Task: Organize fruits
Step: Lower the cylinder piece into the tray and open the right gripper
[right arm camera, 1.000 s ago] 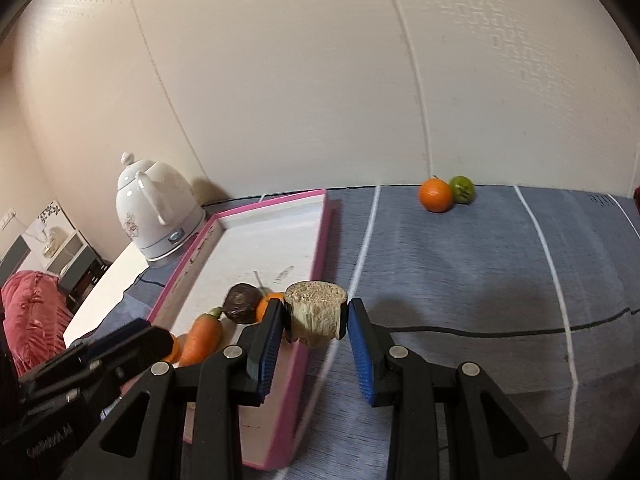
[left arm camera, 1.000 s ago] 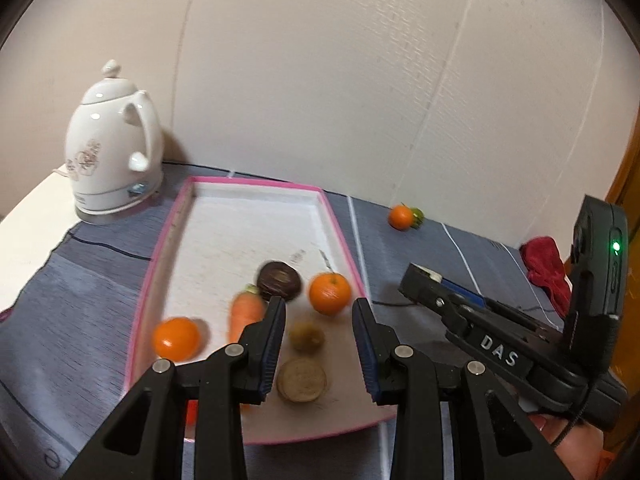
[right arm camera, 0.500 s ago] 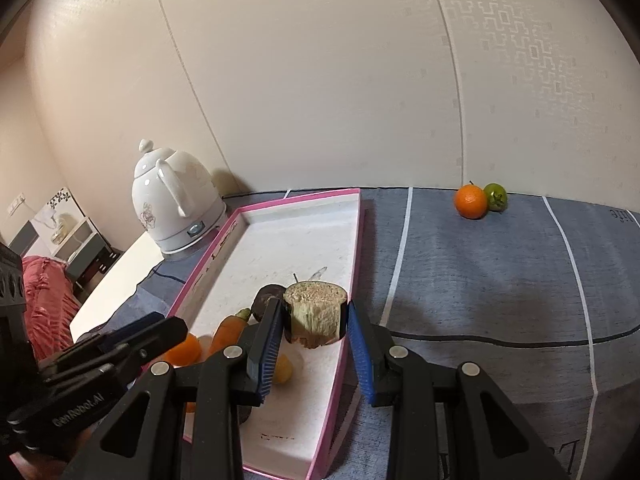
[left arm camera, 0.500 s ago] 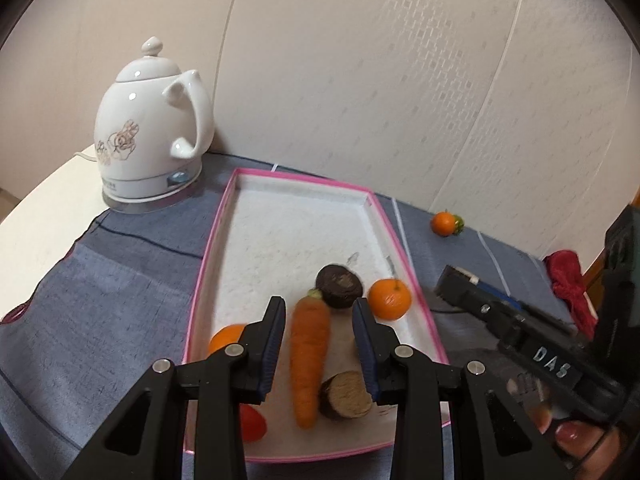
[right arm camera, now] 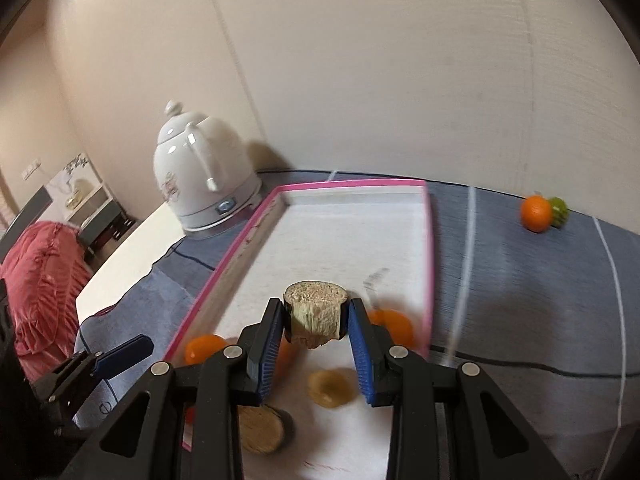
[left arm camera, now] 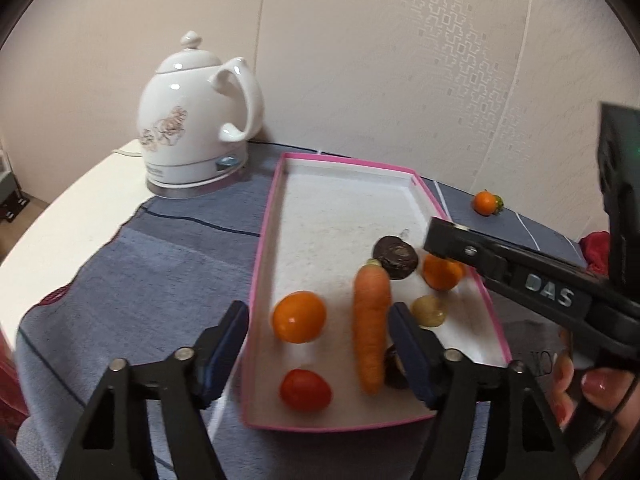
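Fruit chunk (right arm camera: 315,315), cut face up, is pinched between the right gripper's (right arm camera: 316,344) pads above the pink tray (right arm camera: 429,240), near its right edge. Left gripper (left arm camera: 320,350) hangs spread and empty over the tray's near-left corner.

We note a pale textured wall (left arm camera: 400,60) with thin vertical seams behind a white surface (left arm camera: 72,208) draped in grey-blue cloth (left arm camera: 152,280). Off to one side — a red quilted cover (right arm camera: 44,280) and a low white shelf unit (right arm camera: 86,204). Light is soft, warm, even.
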A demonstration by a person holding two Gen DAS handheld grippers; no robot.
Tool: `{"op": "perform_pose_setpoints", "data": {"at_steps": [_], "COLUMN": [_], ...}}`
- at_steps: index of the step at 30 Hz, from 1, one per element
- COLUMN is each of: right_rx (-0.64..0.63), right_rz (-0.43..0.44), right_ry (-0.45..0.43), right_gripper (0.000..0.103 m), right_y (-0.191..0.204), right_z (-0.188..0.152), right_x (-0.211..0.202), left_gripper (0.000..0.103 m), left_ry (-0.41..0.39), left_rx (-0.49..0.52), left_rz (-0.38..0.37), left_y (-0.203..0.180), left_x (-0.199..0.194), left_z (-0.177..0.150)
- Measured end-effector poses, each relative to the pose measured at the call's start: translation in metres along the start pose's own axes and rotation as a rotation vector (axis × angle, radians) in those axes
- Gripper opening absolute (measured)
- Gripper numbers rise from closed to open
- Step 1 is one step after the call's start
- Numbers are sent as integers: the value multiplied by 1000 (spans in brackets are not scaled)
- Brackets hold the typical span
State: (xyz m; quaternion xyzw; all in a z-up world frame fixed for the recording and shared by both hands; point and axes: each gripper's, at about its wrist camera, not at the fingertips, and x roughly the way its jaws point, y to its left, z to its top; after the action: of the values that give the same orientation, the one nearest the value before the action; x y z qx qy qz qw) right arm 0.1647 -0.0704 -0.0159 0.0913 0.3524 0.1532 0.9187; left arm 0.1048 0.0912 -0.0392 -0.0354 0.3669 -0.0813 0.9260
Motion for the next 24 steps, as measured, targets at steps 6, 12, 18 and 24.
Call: {"op": "perform_pose_setpoints", "data": {"at_steps": [6, 12, 18, 24], "right_rx": [-54, -113, -109, -106], "right_rz": [11, 12, -1, -35], "right_ry": [46, 92, 146, 177], "right_gripper": [33, 33, 33, 33], "right_y": [20, 36, 41, 42], "right_z": [13, 24, 30, 33], "right_x": [28, 53, 76, 90], "left_gripper": [81, 82, 82, 82], "left_ry": [-13, -23, -21, -10], "left_rx": [-4, -53, -102, -117], "left_rz": [34, 48, 67, 60], "left_y": [11, 26, 41, 43], "left_x": [-5, -10, -9, -7], "left_z": [-2, -5, -5, -5]}}
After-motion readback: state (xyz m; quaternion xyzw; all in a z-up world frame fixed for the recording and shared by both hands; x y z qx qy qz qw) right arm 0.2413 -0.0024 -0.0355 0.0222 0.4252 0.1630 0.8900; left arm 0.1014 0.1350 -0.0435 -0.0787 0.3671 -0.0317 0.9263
